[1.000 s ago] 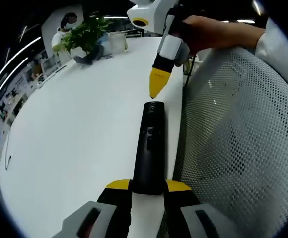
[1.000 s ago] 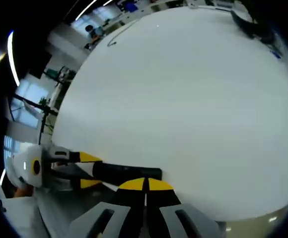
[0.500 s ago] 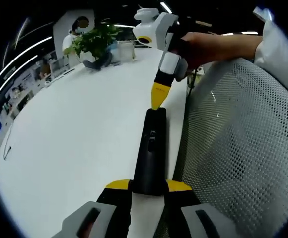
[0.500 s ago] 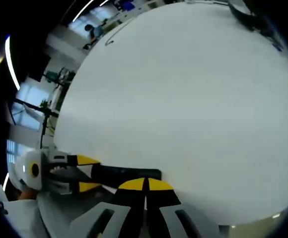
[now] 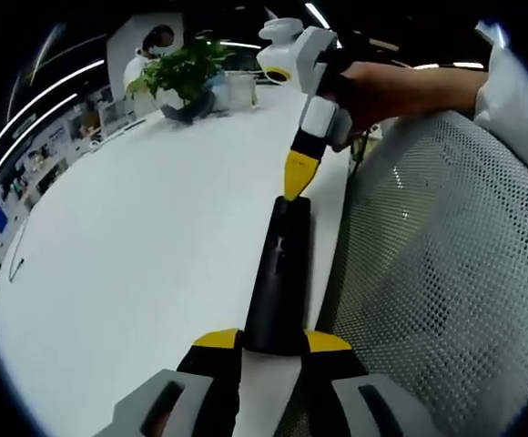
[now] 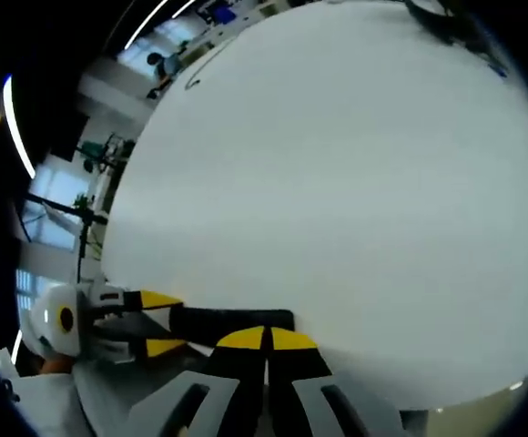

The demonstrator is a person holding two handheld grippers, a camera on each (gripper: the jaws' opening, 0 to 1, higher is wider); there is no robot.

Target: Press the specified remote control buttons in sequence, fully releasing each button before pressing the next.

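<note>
A long black remote control point(image 5: 278, 273) lies near the edge of the white table point(image 5: 137, 237), pointing away from me. My left gripper point(image 5: 272, 340) is shut on its near end, with a yellow-tipped jaw on each side. My right gripper point(image 5: 295, 182), held by a hand, comes down from the upper right with its jaws shut together, and their yellow tip rests on the remote's far end. In the right gripper view, the shut right gripper point(image 6: 266, 338) meets the remote point(image 6: 232, 320) end-on. The left gripper point(image 6: 167, 322) holds the remote's other end.
A grey mesh chair back point(image 5: 437, 273) fills the right side, close to the table edge. A potted plant point(image 5: 187, 68) and a clear container point(image 5: 239, 88) stand at the table's far end, with a person point(image 5: 150, 50) behind them. A dark cable point(image 6: 446, 23) lies far off.
The right gripper's tip has closed the gap to the remote's far end and now touches it. The left gripper has kept its hold. Both views have shifted slightly.
</note>
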